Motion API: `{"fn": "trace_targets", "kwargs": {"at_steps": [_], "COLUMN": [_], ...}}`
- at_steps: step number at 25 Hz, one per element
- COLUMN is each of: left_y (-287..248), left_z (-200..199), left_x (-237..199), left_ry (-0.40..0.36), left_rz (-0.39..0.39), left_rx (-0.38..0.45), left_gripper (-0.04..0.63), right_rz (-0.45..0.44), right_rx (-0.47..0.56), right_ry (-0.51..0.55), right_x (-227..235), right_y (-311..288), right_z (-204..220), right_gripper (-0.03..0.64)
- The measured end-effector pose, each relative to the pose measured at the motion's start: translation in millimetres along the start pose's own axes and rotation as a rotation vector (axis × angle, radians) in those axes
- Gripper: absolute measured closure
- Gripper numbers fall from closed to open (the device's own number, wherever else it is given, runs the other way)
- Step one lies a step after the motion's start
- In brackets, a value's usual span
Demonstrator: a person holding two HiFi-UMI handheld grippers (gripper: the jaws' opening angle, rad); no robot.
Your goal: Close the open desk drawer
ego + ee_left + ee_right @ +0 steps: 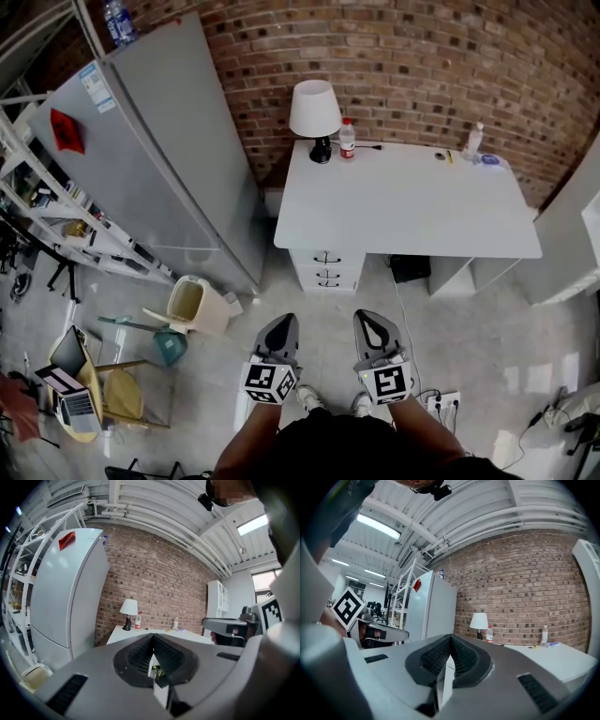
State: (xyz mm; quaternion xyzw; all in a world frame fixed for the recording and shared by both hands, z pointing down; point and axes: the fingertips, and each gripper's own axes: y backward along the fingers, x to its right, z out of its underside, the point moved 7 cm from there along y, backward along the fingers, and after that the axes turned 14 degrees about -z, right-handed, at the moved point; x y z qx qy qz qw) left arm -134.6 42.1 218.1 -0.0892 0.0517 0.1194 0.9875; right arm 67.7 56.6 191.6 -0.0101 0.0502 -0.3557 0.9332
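You stand well back: L gripper [282,326] & R gripper [370,323] clenched empty, idle, pointing at desk drawers [326,267], 12 o'clock; open/shut unclear.

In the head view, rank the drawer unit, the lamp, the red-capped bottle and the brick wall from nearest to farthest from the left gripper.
1. The drawer unit, just ahead of the left gripper, under the desk, left end.
2. The lamp and the red-capped bottle, side by side on the desk's back left; too close to call.
3. The brick wall, behind the desk.
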Motion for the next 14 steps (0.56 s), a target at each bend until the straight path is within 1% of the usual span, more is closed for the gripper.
{"fn": "trace_targets", "kwargs": {"at_steps": [3,5,11,14], "left_y": [3,3,3,4], "left_z": [-5,-9,-4,-7], "left_x": [15,22,40,47], "left_ry": [-0.050,-0.065,-0.078,-0.081], "left_rz": [0.017,0.029,0.048,0.056], "left_rx": [0.008,0.017,0.013,0.026], "left_gripper": [0.589,0.589,0.589,0.589], "right_rz": [-0.001,-0.003,-0.027,-0.037], "right_rx": [-0.001,0.010,-0.003,0.003], "right_ry": [0.007,0.015,-0.014,-0.032], "right_x": [7,10,12,15], "right_y": [7,10,16,17], "right_z": [-5,-7,-7,-12], "right_gripper": [0.591,0.591,0.591,0.591]}}
